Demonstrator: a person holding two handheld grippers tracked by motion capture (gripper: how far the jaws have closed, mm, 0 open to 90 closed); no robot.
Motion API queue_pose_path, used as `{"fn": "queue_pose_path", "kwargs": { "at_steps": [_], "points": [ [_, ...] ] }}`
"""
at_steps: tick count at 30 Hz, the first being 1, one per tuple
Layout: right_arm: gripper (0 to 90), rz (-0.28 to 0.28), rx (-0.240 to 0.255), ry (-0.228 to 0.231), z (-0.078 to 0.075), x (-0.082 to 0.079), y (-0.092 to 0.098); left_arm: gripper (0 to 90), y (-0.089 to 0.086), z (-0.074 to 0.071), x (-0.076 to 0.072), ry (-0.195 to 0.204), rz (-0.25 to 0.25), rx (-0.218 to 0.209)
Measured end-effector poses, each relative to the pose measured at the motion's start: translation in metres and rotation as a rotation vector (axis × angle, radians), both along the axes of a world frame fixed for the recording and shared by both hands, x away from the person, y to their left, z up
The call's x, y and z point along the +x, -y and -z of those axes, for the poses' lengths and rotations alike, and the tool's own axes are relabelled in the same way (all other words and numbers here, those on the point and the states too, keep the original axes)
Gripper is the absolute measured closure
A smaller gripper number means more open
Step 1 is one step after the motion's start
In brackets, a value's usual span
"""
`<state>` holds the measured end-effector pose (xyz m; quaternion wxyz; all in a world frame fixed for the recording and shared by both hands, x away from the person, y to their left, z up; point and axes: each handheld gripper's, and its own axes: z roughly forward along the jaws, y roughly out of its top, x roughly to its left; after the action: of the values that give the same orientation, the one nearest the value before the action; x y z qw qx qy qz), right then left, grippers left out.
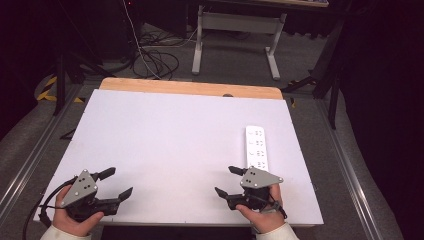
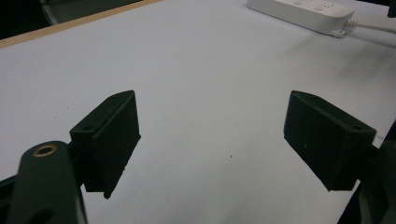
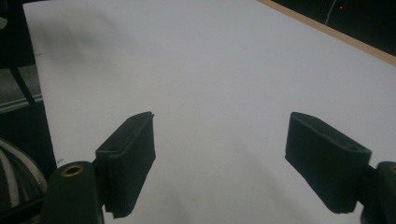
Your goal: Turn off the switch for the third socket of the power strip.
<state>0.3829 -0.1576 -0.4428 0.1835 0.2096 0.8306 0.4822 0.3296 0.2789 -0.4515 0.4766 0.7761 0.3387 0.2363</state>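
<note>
High view: white power strip (image 1: 256, 148) lies flat on the white table (image 1: 165, 135), toward its right side, long axis running away from the person; right gripper (image 1: 226, 181) sits just on the near side of the strip's near end, jaws spread wide with nothing between them, pointing away from the strip toward the table's middle; not touching the strip as far as I can tell; left gripper (image 1: 120, 182) is well apart from the strip, at the near-left corner of the table, jaws also wide apart and empty. Left gripper view: strip (image 2: 303, 13) far off at top right with its cord trailing off, bare table between the jaws; right gripper view: bare table ahead of that gripper (image 3: 219, 158), strip out of frame. Judgement: nothing started yet; strip looks untouched, both hands at rest near the table's front edge; reach, grasp and whatever handling of the strip follows are all left to do.
</note>
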Motion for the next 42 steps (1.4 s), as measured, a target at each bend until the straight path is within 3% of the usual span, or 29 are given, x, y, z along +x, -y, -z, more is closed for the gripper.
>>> {"fn": "queue_pose_path", "kwargs": {
  "at_steps": [6, 14, 35, 42],
  "points": [
    [26.3, 0.002, -0.026, 0.014, -0.008, 0.0, -0.002, 18.8, 0.0, 0.0, 0.0, 0.0, -0.003, 0.003],
    [32.2, 0.02, -0.036, -0.015, -0.021, 0.008, -0.001, 18.8, 0.0, 0.0, 0.0, 0.002, -0.005, 0.002],
    [39.1, 0.081, -0.035, -0.028, -0.058, 0.044, 0.003, 18.8, 0.0, 0.0, 0.0, 0.001, -0.005, 0.007],
    [42.4, 0.111, -0.027, -0.042, -0.062, 0.058, 0.005, 18.8, 0.0, 0.0, 0.0, 0.0, -0.007, 0.004]
  ]
}}
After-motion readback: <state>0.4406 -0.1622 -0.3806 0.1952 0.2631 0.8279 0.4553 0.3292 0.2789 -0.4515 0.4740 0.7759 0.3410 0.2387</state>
